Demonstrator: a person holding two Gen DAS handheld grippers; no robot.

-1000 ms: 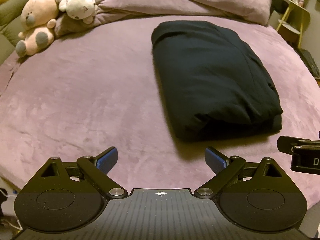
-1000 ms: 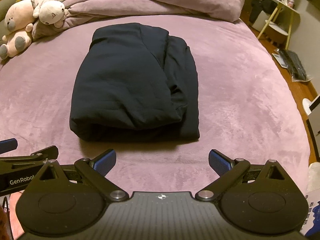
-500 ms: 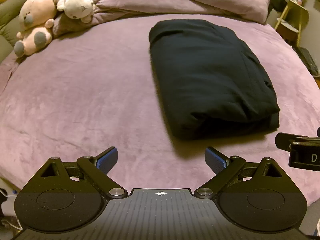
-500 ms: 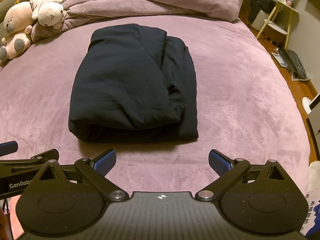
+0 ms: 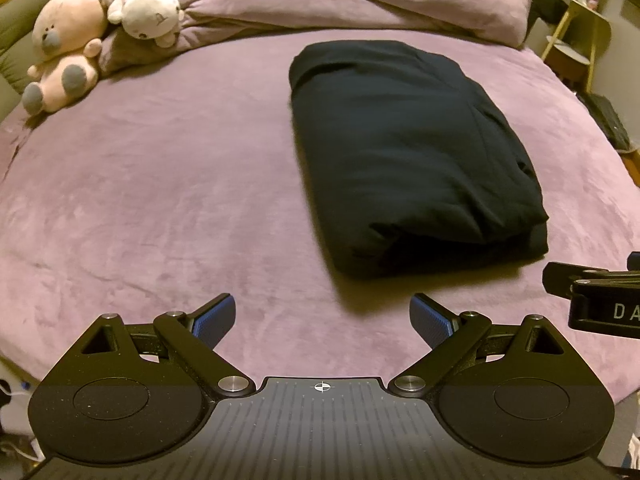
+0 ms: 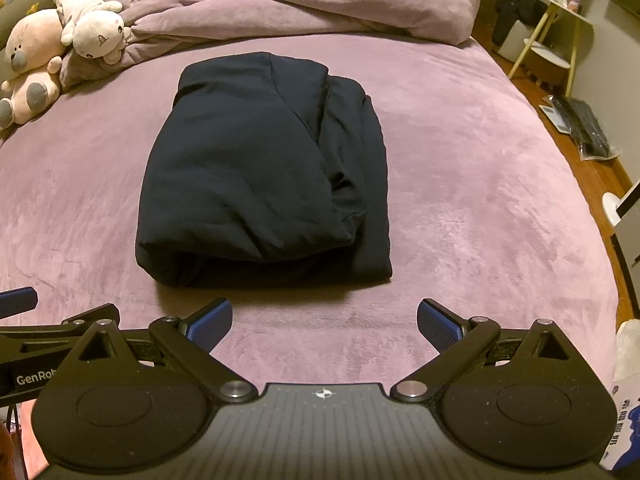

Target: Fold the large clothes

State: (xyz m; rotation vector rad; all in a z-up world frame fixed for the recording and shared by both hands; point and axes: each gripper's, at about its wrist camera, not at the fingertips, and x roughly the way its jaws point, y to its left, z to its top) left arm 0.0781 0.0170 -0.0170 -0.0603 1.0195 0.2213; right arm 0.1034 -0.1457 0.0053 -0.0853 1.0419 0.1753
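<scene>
Purple bed (image 5: 160, 200) fills both views, 2 plush toys (image 5: 80, 32) at far left. Left gripper (image 5: 322, 314) hangs empty, fingers apart. Mid-bed lies the garment (image 6: 260, 168), folded into a bundle. Right gripper (image 6: 324, 318) likewise gapes, empty. Folding looks finished; next, at most tidy the loose right edge.

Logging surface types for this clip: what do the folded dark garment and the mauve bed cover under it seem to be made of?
The folded dark navy garment looks like a soft, matte woven or knit fabric, possibly lightly padded: it bulges thickly at the fold without shine. The mauve bed cover looks like plush fleece or velvet-like pile: brushed streaks show lighter and darker patches.
</scene>
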